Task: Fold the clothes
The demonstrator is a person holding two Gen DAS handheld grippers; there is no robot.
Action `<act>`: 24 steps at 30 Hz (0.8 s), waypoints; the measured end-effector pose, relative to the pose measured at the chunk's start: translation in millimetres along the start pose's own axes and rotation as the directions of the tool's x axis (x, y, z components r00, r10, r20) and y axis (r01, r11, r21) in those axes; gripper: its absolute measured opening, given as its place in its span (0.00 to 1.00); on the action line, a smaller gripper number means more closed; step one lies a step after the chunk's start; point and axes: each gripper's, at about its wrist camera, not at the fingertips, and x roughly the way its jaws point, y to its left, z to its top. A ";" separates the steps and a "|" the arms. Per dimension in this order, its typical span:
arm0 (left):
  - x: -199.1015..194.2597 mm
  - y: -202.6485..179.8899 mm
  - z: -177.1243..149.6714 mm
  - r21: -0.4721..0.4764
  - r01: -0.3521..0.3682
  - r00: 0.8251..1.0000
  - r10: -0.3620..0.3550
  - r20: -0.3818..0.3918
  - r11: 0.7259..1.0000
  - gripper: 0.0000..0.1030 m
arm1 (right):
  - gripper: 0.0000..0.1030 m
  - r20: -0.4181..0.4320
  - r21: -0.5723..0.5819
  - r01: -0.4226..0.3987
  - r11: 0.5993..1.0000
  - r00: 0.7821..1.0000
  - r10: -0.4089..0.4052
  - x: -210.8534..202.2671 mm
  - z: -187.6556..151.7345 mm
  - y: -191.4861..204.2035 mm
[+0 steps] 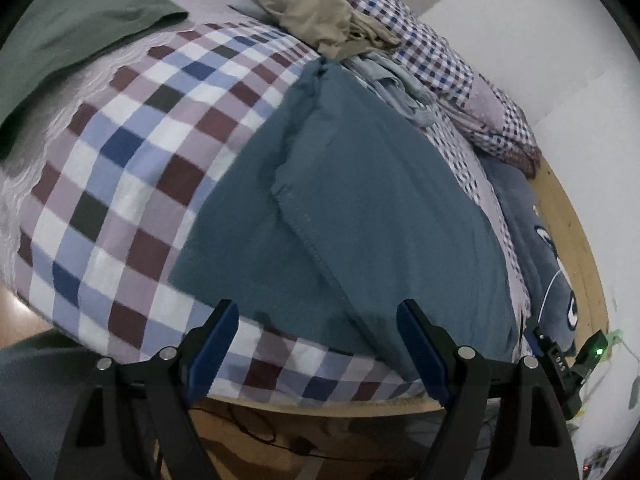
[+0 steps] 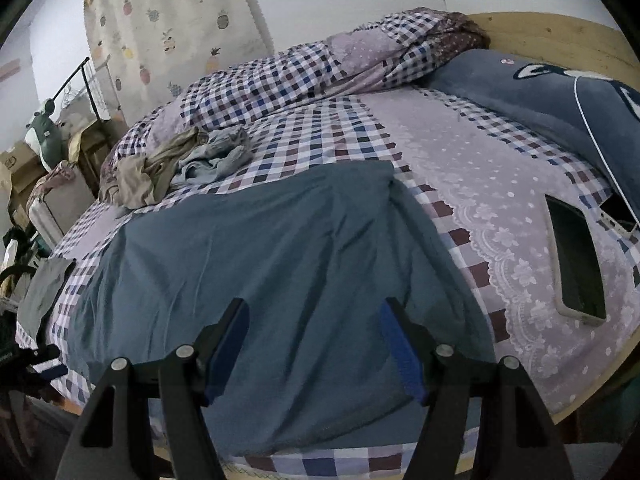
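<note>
A teal blue garment [image 1: 352, 208] lies spread on the checked bed sheet [image 1: 132, 168], with one part folded over along a stitched hem. My left gripper [image 1: 320, 320] hangs open over its near edge, at the front of the bed, holding nothing. In the right wrist view the same teal garment [image 2: 272, 248] fills the middle of the bed. My right gripper [image 2: 314, 320] is open just above its near part, nothing between the blue pads. A crumpled beige garment [image 1: 320, 12] and a light blue one [image 1: 396, 80] lie in a heap behind it.
A green garment [image 1: 76, 28] lies at the far left of the bed. A phone [image 2: 576, 268] rests on the lace sheet at the right, near a dark blue pillow [image 2: 540, 96]. A rolled checked quilt [image 2: 304, 72] lines the wall side. Boxes and clutter [image 2: 36, 168] stand left.
</note>
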 end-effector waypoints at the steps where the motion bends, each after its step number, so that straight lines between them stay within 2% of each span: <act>1: -1.3 2.7 0.2 -0.014 -0.006 1.000 0.006 0.012 1.000 0.82 | 0.69 0.002 0.009 -0.004 1.000 1.000 0.004 0.6 0.7 -0.7; 7: -6.5 26.6 5.1 -0.113 -0.025 0.997 0.033 0.067 0.993 0.82 | 0.70 -0.006 0.047 -0.034 0.998 0.999 0.035 7.2 3.3 -2.0; 14: -3.2 41.0 8.9 -0.162 -0.020 0.996 0.034 0.083 0.987 0.82 | 0.70 -0.023 0.092 -0.090 0.992 0.995 0.092 14.2 2.2 -0.3; 17: 6.2 48.0 12.6 -0.197 0.062 0.996 -0.049 0.070 0.978 0.82 | 0.70 -0.024 0.097 -0.113 0.989 0.993 0.116 15.6 2.2 3.3; 19: 15.7 54.3 12.6 -0.242 0.112 0.994 -0.108 0.029 0.964 0.82 | 0.70 -0.025 0.098 -0.130 0.987 0.991 0.133 16.5 2.4 6.4; 21: 23.4 57.3 12.2 -0.262 0.099 0.995 -0.102 0.001 0.960 0.82 | 0.70 -0.024 0.087 -0.150 0.985 0.988 0.152 16.7 2.3 12.0; 24: 24.5 57.5 12.3 -0.271 0.101 0.995 -0.102 0.008 0.957 0.82 | 0.70 -0.020 0.049 -0.170 0.984 0.985 0.171 15.3 1.9 21.7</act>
